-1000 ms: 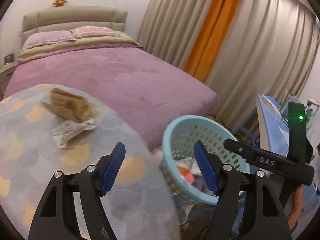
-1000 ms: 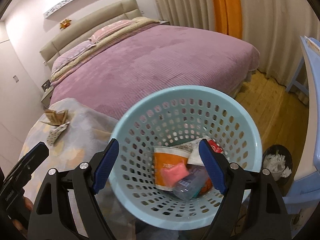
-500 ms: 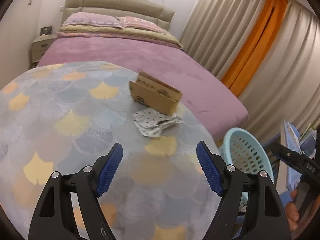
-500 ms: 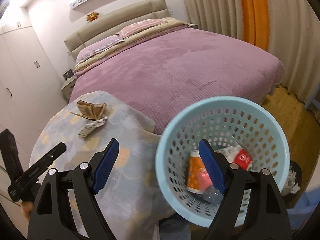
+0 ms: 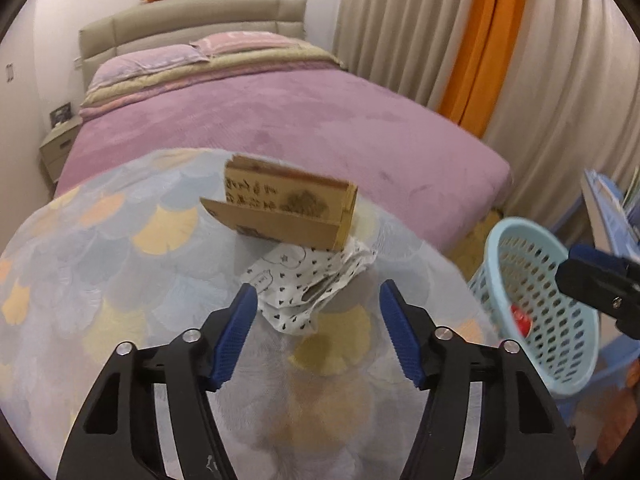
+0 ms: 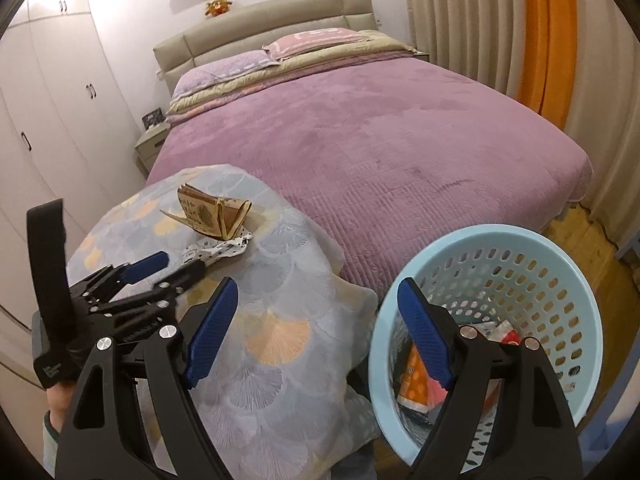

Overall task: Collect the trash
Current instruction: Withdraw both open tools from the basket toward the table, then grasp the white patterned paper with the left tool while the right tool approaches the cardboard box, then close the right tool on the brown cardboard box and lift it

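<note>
The crumpled patterned wrapper (image 5: 310, 286) lies on the cloth-covered counter (image 5: 120, 264), just ahead of the left tool (image 5: 316, 336), its near edge between the blue pads. The jaws have just been closing but grip nothing. A folded cardboard box (image 5: 286, 210) stands behind the wrapper, touching it. The right tool (image 6: 316, 334) gapes wide and empty above the blue basket (image 6: 560, 280) of trash.

Cardboard box (image 5: 288, 210) behind crumpled wrapper (image 5: 308, 284)

One cardboard piece (image 5: 288, 210), one crumpled wrapper (image 5: 308, 288) — one basket (image 6: 560, 264), two pillows (image 6: 228, 66).
</note>
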`<state>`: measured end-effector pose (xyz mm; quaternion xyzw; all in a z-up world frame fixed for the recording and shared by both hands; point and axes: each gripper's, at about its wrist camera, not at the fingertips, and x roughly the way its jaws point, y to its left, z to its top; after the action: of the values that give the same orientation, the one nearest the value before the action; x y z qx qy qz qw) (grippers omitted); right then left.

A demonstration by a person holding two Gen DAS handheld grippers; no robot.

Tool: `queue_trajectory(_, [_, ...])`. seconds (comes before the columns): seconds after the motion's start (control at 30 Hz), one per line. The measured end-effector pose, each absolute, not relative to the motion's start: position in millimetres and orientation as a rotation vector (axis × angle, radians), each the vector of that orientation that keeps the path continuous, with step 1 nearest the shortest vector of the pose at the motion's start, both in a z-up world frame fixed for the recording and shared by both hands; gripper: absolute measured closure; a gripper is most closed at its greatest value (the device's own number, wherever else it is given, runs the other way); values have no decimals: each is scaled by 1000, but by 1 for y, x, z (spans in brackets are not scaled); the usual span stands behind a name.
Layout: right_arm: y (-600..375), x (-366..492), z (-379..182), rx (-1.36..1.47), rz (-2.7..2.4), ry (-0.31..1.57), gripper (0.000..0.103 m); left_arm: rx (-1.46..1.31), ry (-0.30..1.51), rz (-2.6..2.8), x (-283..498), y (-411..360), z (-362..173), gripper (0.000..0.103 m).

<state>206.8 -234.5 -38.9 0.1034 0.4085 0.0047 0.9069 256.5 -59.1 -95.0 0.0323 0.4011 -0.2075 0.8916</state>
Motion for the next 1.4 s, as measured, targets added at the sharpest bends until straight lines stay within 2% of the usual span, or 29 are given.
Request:
queue_trajectory(0.03, [-229,212,-41,205,17,850,25,81,843,-426,258,-61,-99,48])
queue_trajectory(0.1, [-227,216,-44,197,24,854,25,88,867,-422,261,-60,-105,67])
queue_trajectory(0.2, [-216,225,-46,171,45,859,25,66,869,-422,261,-52,-109,87])
queue_trajectory(0.4, [-190,246,-52,96,106,838,25,10,868,-466,240,-26,-99,97])
queue_trajectory(0.8, [-134,282,-76,39,224,874,25,-148,818,-462,194,50,-90,99])
queue_trajectory(1.17, [-106,298,-74,165,276,883,25,-228,690,-420,183,100,-73,99])
queue_trajectory(1.4, [-81,316,-84,190,246,921,25,-160,650,-219,187,101,-88,99])
